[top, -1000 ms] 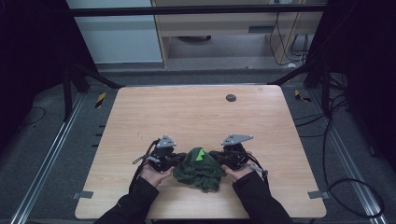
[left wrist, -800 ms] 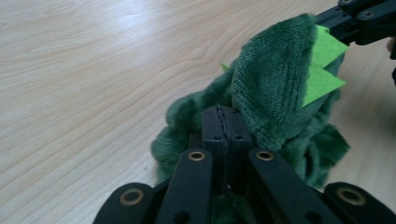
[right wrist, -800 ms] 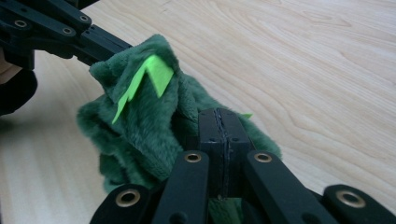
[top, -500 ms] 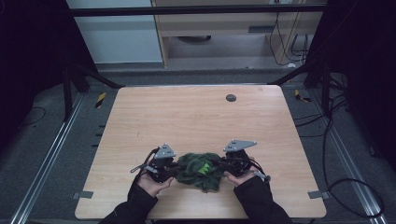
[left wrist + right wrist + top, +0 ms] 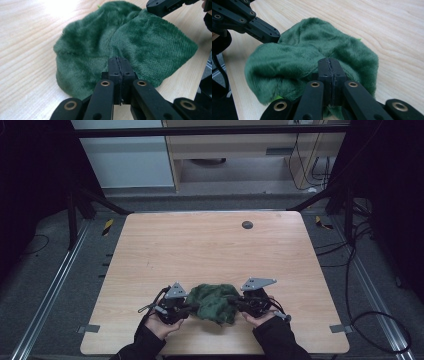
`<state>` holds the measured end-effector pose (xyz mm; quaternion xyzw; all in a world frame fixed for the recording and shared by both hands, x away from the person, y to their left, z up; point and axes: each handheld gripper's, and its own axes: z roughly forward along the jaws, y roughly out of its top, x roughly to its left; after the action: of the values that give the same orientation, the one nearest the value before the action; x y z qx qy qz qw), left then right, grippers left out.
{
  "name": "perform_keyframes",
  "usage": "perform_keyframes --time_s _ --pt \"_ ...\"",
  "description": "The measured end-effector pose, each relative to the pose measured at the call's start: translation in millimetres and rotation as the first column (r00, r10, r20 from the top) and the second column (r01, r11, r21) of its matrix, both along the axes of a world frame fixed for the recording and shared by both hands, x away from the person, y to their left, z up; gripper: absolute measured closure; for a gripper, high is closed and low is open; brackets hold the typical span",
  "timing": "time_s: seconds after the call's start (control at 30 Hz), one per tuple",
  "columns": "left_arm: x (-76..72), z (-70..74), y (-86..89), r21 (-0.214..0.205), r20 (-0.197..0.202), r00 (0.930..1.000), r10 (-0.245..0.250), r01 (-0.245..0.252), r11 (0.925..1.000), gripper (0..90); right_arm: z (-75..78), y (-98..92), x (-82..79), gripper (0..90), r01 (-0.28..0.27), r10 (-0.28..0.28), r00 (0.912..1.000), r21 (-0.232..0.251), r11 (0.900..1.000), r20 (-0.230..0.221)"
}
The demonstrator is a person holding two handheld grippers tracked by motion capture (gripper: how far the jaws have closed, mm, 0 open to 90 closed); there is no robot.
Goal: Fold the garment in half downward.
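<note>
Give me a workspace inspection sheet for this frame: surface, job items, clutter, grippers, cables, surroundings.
Surface: light wooden table, bare apart from the items below.
Job's things: crumpled dark green plush cloth near the front edge, bunched up, a bright green bit peeking out.
Clutter: small dark round disc at the far side of the table.
Grippers: left gripper and right gripper both shut, each pinching an edge of the cloth from opposite sides.
Cables: thin leads trail from both grippers; cables loop on the floor at right.
Surroundings: grey carpet, dark frame struts, cabinet behind.
</note>
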<state>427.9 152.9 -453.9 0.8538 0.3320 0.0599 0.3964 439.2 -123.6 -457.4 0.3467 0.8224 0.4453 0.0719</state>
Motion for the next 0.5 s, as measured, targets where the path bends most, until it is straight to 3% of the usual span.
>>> perform_keyframes --time_s 0.5 --pt "-6.0 -14.9 -7.9 0.047 -0.031 0.9995 -0.002 0.004 0.9989 89.9 -14.0 -0.1 -4.7 89.5 -0.011 0.009 0.9989 -0.039 0.9992 -0.046"
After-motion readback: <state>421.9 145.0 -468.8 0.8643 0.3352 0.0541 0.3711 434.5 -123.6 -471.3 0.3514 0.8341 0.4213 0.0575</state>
